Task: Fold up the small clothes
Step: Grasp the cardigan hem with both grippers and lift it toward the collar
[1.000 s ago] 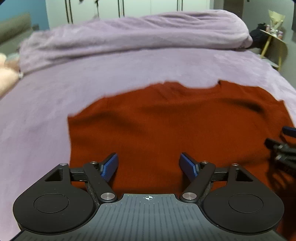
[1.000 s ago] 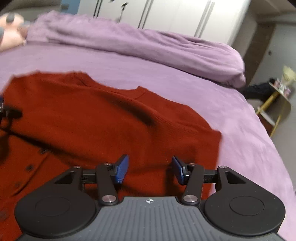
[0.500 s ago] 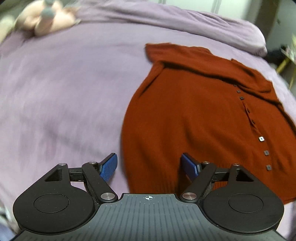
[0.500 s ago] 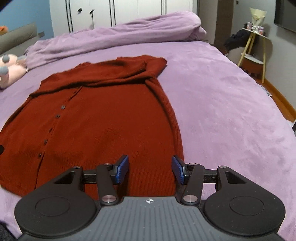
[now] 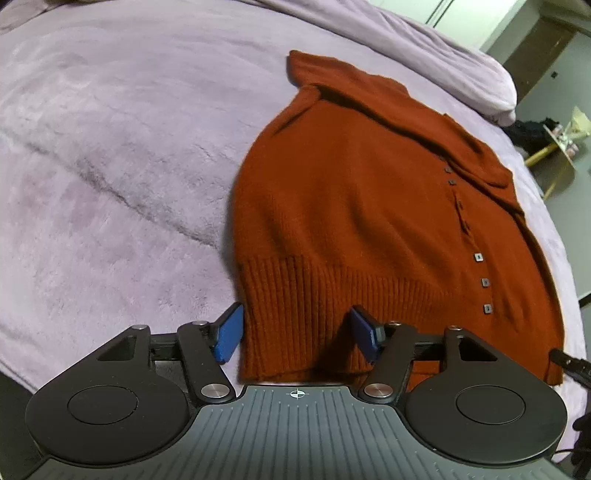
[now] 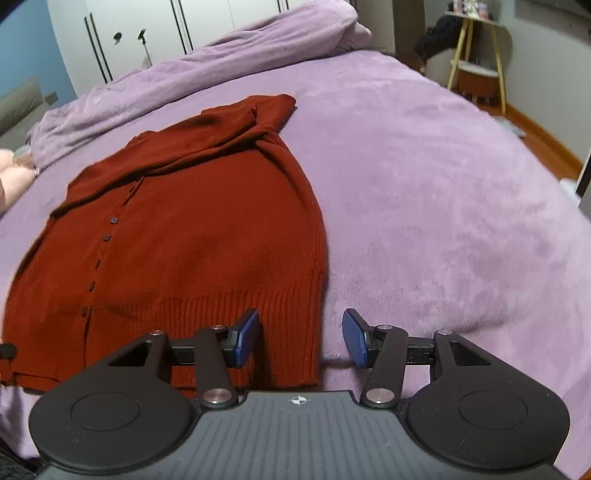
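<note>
A rust-red knitted cardigan (image 5: 362, 206) lies flat on the purple bed, buttons up, sleeves folded across its top; it also shows in the right wrist view (image 6: 177, 240). My left gripper (image 5: 297, 338) is open and empty, its blue pads on either side of the hem's left corner. My right gripper (image 6: 301, 341) is open and empty, straddling the hem's right corner, with its left pad over the ribbing and its right pad over bare blanket. The right gripper's tip shows at the left view's right edge (image 5: 569, 365).
A purple fleece blanket (image 6: 443, 184) covers the bed, with a rolled purple duvet (image 6: 207, 62) at the far end. A yellow-legged side table (image 6: 476, 59) stands at the right, white wardrobes (image 6: 147, 33) behind. A pink plush toy (image 6: 11, 181) lies at the left.
Both grippers have pulled back from above the cardigan's middle to its ribbed hem and now sit low at its two bottom corners. Both stayed open.
</note>
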{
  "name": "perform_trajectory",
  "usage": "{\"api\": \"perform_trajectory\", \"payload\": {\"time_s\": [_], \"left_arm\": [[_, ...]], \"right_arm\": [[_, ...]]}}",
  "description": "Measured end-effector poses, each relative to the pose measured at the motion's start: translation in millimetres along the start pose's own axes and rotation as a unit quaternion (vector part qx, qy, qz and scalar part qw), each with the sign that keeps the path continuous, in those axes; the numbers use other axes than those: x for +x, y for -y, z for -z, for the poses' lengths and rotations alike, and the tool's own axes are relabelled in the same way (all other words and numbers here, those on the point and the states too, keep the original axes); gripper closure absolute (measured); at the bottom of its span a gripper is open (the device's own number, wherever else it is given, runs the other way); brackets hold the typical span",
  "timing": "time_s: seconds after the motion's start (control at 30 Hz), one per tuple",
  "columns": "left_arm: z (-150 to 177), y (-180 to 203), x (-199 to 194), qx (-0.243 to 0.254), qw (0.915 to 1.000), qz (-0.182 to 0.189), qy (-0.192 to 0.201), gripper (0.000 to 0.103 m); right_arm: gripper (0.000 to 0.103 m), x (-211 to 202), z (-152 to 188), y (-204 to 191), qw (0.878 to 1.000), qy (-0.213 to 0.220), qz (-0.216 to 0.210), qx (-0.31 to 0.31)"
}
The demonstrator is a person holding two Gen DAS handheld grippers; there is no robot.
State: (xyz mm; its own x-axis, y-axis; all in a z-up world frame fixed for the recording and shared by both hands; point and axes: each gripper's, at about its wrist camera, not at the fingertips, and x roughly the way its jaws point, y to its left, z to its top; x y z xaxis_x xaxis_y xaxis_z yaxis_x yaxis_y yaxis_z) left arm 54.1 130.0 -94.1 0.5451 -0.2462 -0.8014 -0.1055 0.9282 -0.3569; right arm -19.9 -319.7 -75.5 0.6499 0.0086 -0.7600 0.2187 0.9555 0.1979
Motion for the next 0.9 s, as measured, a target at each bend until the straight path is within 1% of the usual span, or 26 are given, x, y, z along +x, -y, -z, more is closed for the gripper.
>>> {"api": "perform_trajectory", "payload": {"time_s": [0.07,0.1,0.13,0.17,0.2,0.23,0.33,0.37,0.47,0.57,0.67,0.8,0.83,0.9], "left_arm": [[1.4,-2.4,-2.3,-0.002,1.0000,0.004,-0.001,0.041],[1.2,-4.1,-2.6,-0.004,1.0000,0.007,-0.004,0.049],[0.5,-6.4,-3.1,-0.010,0.9998,0.014,-0.007,0.058],[0.3,-8.7,-2.4,-0.021,0.9995,0.024,-0.010,0.062],[-0.2,-11.9,-1.3,-0.033,0.9987,0.037,-0.014,0.069],[0.1,-15.9,0.1,-0.046,0.9975,0.050,-0.018,0.073],[1.1,-24.8,4.1,-0.072,0.9950,0.065,-0.025,0.082],[0.6,-26.5,4.3,-0.076,0.9942,0.071,-0.026,0.083],[-0.1,-28.2,5.3,-0.083,0.9929,0.080,-0.026,0.086],[-1.0,-27.5,4.6,-0.081,0.9930,0.083,-0.022,0.088],[-5.5,-27.0,-1.1,-0.086,0.9916,0.095,-0.016,0.089],[-15.3,-25.9,-16.1,-0.088,0.9883,0.125,-0.001,0.089],[-18.0,-25.3,-18.2,-0.086,0.9878,0.130,0.001,0.089],[-22.0,-24.6,-18.4,-0.080,0.9884,0.129,0.000,0.090]], "right_arm": [[0.069,1.4,-0.8,5.0,1.000,-0.007,-0.014,0.018],[0.072,2.4,-0.9,7.4,0.999,-0.012,-0.021,0.028],[0.078,4.4,-1.2,10.2,0.999,-0.019,-0.028,0.042],[0.080,5.8,-1.2,12.2,0.998,-0.022,-0.031,0.052],[0.081,6.5,-1.3,12.7,0.997,-0.024,-0.034,0.058],[0.084,7.2,-1.5,13.1,0.997,-0.025,-0.037,0.062],[0.093,9.3,-1.9,13.3,0.996,-0.030,-0.050,0.069],[0.095,9.4,-1.5,13.8,0.995,-0.031,-0.056,0.073],[0.097,11.1,-2.1,18.7,0.993,-0.035,-0.072,0.092],[0.098,11.9,-3.9,27.9,0.985,-0.041,-0.099,0.133],[0.098,11.1,-6.9,40.6,0.970,-0.044,-0.141,0.192],[0.098,14.0,-13.3,49.7,0.949,-0.043,-0.189,0.248],[0.098,15.5,-14.9,50.2,0.945,-0.043,-0.197,0.257],[0.098,17.9,-17.9,48.4,0.942,-0.043,-0.203,0.263]]}}
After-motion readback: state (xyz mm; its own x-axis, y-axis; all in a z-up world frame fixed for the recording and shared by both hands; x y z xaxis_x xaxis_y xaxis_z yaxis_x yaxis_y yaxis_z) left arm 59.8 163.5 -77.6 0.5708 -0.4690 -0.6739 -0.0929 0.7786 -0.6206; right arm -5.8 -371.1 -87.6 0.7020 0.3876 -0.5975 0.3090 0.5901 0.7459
